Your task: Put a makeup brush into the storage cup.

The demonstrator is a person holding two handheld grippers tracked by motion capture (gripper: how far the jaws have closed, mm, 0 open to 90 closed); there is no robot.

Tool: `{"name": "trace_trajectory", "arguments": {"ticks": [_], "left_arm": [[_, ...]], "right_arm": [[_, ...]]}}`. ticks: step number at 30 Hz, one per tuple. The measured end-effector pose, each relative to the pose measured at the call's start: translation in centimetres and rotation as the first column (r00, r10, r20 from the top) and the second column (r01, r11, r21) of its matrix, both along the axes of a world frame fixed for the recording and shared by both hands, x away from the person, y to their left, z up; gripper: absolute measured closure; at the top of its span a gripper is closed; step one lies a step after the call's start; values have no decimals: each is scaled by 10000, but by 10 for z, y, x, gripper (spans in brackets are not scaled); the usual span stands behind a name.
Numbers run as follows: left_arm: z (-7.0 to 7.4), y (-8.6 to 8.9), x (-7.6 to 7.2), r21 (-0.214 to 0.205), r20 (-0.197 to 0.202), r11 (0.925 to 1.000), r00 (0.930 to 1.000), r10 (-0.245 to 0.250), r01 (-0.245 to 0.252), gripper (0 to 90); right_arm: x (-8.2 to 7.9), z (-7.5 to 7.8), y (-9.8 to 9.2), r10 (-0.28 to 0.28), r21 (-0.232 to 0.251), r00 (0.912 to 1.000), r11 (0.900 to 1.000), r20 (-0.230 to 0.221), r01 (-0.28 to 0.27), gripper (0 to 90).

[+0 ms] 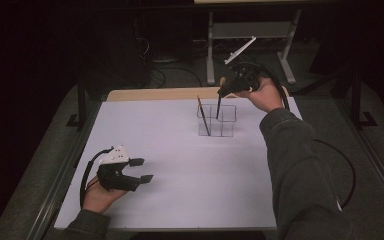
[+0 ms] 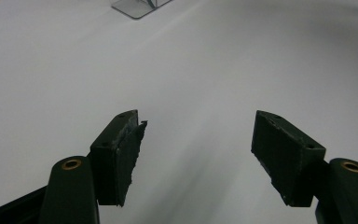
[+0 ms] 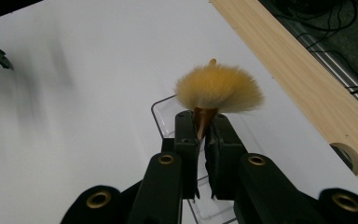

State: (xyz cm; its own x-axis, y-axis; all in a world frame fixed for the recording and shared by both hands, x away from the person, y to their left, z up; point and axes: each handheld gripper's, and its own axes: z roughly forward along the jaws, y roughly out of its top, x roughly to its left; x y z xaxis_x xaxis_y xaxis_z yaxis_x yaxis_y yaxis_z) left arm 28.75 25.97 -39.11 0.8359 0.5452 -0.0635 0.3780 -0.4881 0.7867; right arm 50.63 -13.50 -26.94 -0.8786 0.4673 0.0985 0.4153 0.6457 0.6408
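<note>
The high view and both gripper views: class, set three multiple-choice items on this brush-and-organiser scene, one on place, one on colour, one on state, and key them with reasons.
1. Where does the clear organiser stand?
A. near the table's far edge
B. beside the left gripper
C. on the floor

2. What colour are the bristles of the brush in the right gripper?
A. blue
B. golden yellow
C. black

3. How do the jaws of the left gripper stand?
A. shut on a brush
B. shut on nothing
C. wide apart with nothing between them

Key:
1 A: the high view shows it on the white table close to the wooden far edge.
2 B: the right gripper view shows a golden yellow tuft above the shut jaws.
3 C: the left gripper view shows bare table between the jaws.
</note>
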Motion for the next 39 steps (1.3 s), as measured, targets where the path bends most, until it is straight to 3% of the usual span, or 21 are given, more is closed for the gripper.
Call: {"name": "trace_trajectory", "arguments": {"ticks": [22, 39], "left_arm": [[0, 0, 1, 252, 47, 9996, 9999, -103, 102, 319], [-1, 0, 1, 108, -12, 9999, 10000, 27, -27, 316]], "right_arm": [[2, -14, -7, -233, 70, 9996, 9997, -134, 234, 827], [3, -21, -4, -211, 117, 9997, 9997, -150, 213, 827]]}}
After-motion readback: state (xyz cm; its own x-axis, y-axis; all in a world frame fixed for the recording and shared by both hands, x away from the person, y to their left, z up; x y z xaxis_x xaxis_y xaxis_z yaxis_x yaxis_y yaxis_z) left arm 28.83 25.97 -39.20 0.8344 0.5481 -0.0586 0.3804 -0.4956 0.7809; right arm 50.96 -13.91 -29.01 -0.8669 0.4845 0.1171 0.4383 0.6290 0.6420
